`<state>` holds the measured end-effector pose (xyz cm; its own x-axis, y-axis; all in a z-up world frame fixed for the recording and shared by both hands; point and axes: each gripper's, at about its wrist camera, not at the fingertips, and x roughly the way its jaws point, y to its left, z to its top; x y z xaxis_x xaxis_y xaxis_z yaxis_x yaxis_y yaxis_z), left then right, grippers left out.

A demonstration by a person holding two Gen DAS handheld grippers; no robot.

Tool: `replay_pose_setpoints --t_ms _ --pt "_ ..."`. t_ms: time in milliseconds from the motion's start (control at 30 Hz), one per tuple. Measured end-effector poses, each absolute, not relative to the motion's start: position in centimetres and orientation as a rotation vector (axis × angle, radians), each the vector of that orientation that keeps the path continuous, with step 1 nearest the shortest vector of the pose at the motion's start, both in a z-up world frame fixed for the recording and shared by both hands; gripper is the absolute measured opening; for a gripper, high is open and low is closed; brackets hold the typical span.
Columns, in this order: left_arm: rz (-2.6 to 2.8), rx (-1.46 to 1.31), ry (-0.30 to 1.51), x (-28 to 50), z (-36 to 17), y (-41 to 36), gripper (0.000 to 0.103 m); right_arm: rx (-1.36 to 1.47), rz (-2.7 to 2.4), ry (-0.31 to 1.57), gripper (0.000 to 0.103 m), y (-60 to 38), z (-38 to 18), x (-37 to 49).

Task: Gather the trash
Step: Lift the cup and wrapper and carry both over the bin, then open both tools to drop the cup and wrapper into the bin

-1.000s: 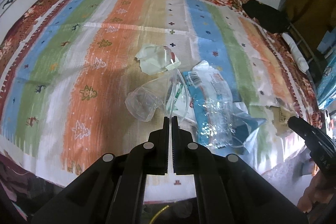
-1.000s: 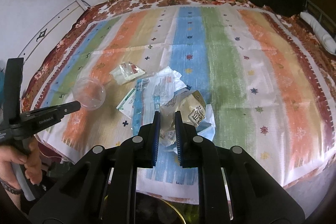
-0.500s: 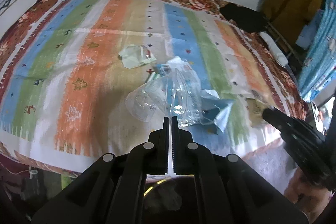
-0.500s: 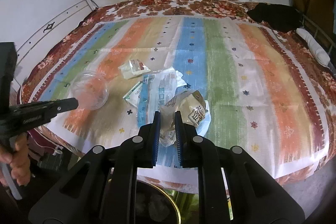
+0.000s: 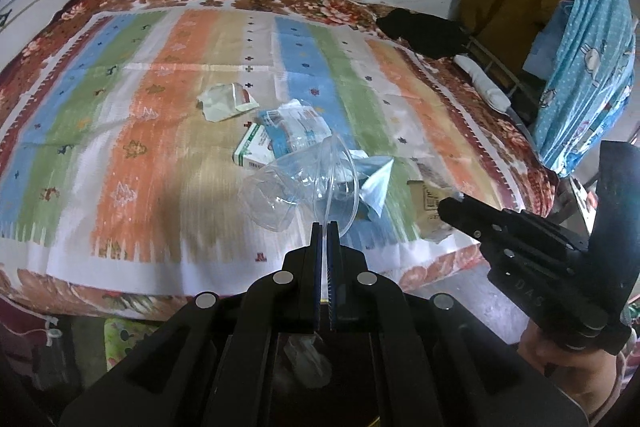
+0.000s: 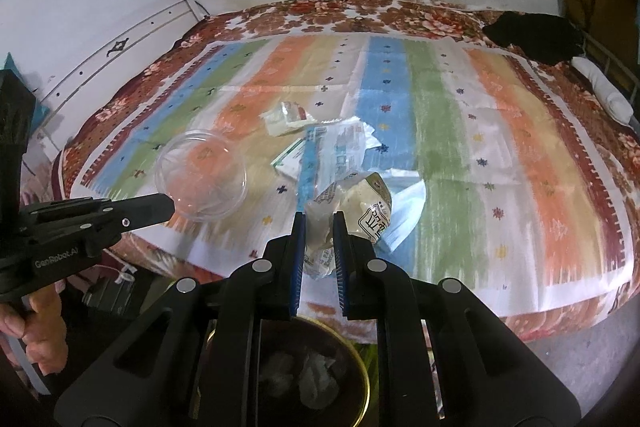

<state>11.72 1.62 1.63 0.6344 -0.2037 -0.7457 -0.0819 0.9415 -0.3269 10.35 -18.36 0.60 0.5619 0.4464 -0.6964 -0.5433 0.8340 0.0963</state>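
Right now your left gripper (image 5: 325,225) is pressed together on the rim of a clear plastic cup (image 5: 298,185), which hangs in the air over the near edge of the bed (image 5: 160,147), tilted with its mouth turned to the right. From the right wrist camera the same cup (image 6: 201,173) shows as a round transparent bowl shape at the tip of that gripper (image 6: 170,206). Your right gripper (image 6: 320,217) is pinching a crumpled cream wrapper (image 6: 352,211) with printed labels, its pads closed in on the wrinkled plastic; the wrapper is lifted above the striped bedspread (image 6: 440,115). Left behind on the bedspread are a pale torn packet (image 5: 226,101), a green and white carton (image 5: 256,147) and a blue and white plastic bag (image 5: 294,131), lying close together near the middle. Below both grippers, on the floor beside the bed, stands a dark bin with a yellowish rim (image 6: 362,375), and pale crumpled scraps (image 6: 316,377) already lie inside it.
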Motion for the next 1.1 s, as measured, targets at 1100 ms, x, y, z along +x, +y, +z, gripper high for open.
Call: replay_pose_setpoints --t_ms 1100 --pt "-0.187 -0.395 0.937 -0.3 -4.2 -2.8 0.001 -0.055 0.679 0.925 0.013 -22.0 -5.5 0.7"
